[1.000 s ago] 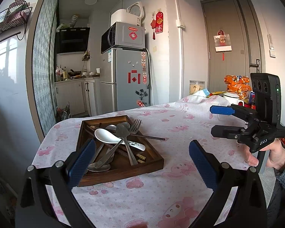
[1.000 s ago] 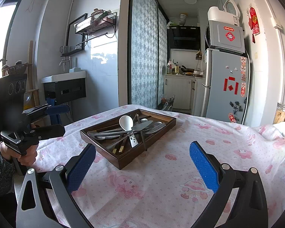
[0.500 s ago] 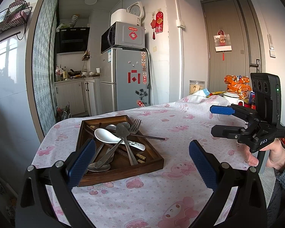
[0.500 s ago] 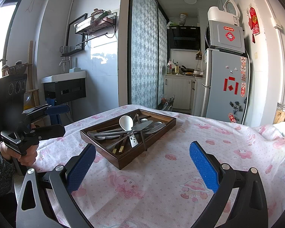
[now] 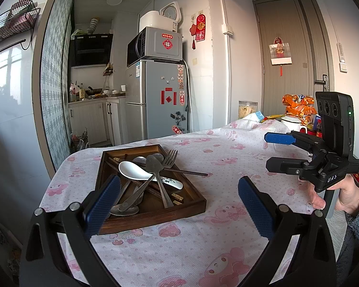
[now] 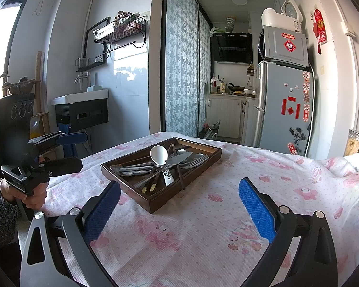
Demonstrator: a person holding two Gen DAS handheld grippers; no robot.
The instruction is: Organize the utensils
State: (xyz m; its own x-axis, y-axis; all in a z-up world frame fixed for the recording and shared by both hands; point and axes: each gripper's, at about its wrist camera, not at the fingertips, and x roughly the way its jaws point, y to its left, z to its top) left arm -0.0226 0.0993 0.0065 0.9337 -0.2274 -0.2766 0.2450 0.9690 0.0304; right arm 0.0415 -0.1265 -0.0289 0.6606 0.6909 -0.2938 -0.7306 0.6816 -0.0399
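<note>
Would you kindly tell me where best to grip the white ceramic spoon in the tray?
Probably at the white spoon's patterned handle, coming from above. The spoon lies on top of the heap in the wooden tray, and its handle is narrower than the bowl.

A table with a white cloth full of pink cartoon animals (image 5: 227,157) is carrying everything. A dark brown wooden tray (image 5: 155,212) is sitting flat on the cloth near the table's left corner, and it is holding a pile of spoons, forks and chopsticks. At the far right corner, a white pot with a lid (image 5: 291,122), a clear jar (image 5: 247,108) and orange snack bags (image 5: 298,106) are crowding together.
</note>
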